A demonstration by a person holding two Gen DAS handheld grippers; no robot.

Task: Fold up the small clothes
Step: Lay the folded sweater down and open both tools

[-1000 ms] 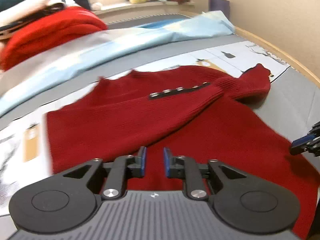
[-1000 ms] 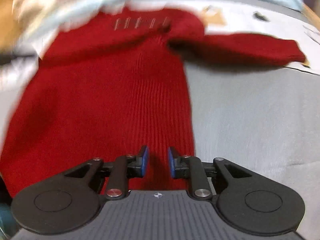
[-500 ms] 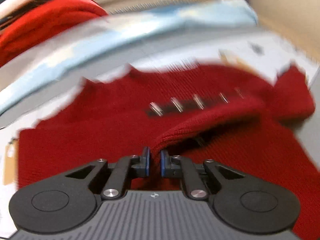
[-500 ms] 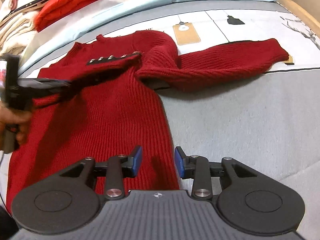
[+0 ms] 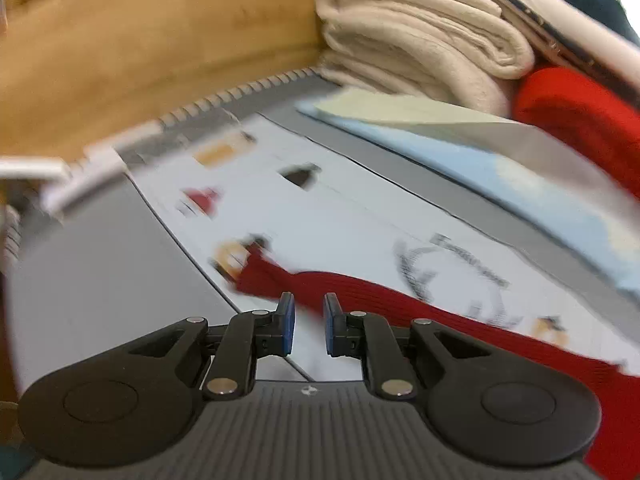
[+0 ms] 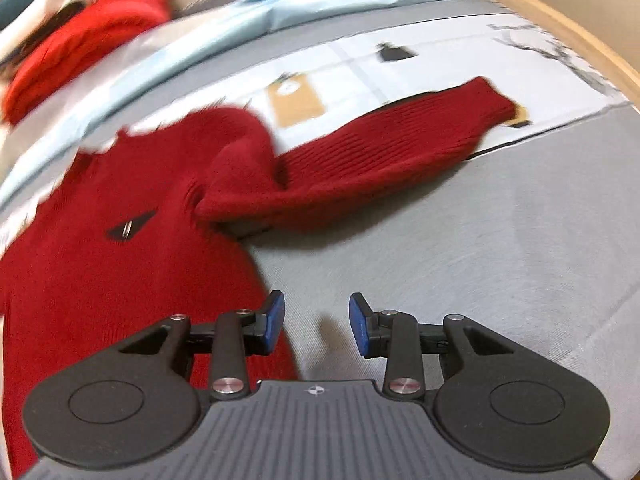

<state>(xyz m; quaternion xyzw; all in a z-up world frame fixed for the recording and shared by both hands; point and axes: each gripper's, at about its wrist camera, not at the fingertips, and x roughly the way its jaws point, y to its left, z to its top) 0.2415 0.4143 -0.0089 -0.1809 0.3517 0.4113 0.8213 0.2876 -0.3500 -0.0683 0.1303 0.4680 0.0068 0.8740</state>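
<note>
sweater (image 6: pixel 132 248) on bed (image 6: pixel 480 248) | sleeve (image 6: pixel 392 140) stretched right | folded pile (image 5: pixel 420 36) behind

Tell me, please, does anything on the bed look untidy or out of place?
The dark red knitted sweater lies uneven: its shoulder is bunched into a hump where the sleeve stretches sideways.

Dark red sweater (image 6: pixel 120 264) fills the left of the frame, one sleeve (image 6: pixel 384 144) stretched toward upper right. Right gripper (image 6: pixel 316 322) hangs parted over grey sheet (image 6: pixel 480 264), bottom center.

surface: grey bed (image 6: pixel 500 240) | on it: red sweater (image 6: pixel 120 260), folded clothes (image 5: pixel 420 40)
</note>
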